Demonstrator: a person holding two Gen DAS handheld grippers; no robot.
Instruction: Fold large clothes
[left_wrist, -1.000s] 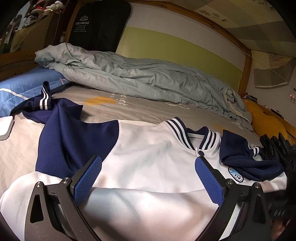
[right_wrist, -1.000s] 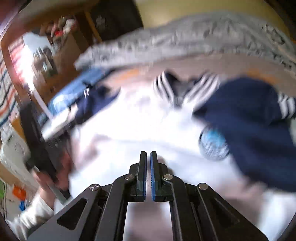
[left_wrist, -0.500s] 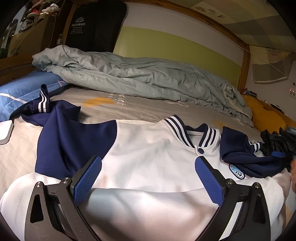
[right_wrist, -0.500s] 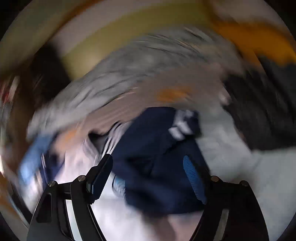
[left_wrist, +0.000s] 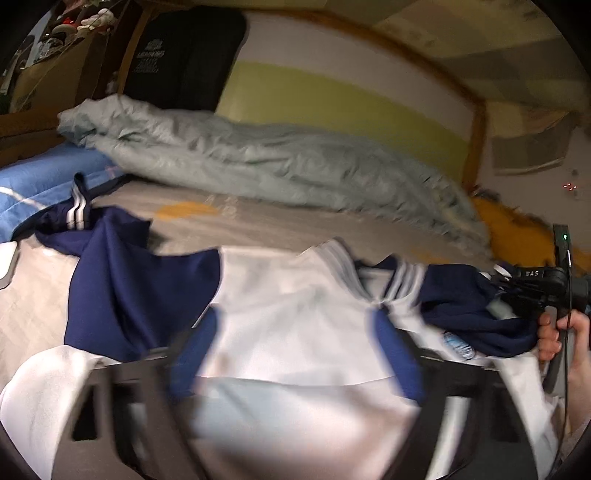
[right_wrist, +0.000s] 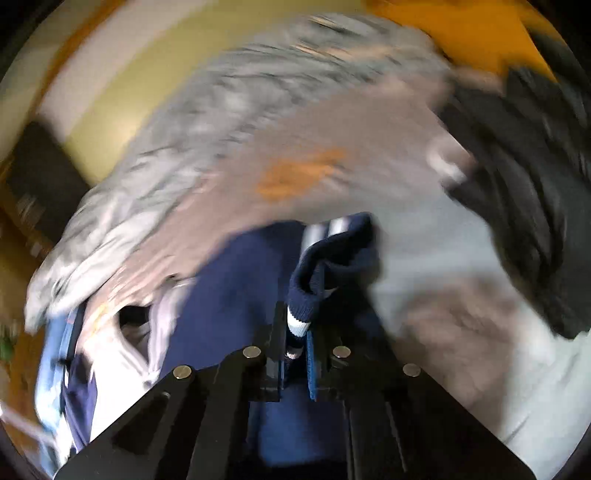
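A white jacket (left_wrist: 288, 295) with navy sleeves lies face up on the bed. My left gripper (left_wrist: 295, 354) sits low over its front. Its jaws are closing, blurred, with white cloth bulging between the blue pads (left_wrist: 195, 350). The left navy sleeve (left_wrist: 122, 295) is spread out flat. At the right, a hand (left_wrist: 554, 332) holds my right gripper (left_wrist: 496, 284) at the end of the right navy sleeve (left_wrist: 469, 310). In the right wrist view, the right gripper (right_wrist: 295, 343) has its jaws closing tight on the striped sleeve cuff (right_wrist: 317, 266).
A crumpled grey duvet (left_wrist: 258, 162) lies along the wooden headboard side. A blue pillow (left_wrist: 37, 188) is at the left and an orange cushion (left_wrist: 517, 232) at the right. Something black and ribbed (right_wrist: 517, 184) lies right of the jacket. Grey sheet (left_wrist: 277, 225) shows beyond the collar.
The right gripper, shut and empty above the jacket, opened over the right sleeve and closed on its cuff, swinging right. The left jaws have narrowed; that hand stayed put.
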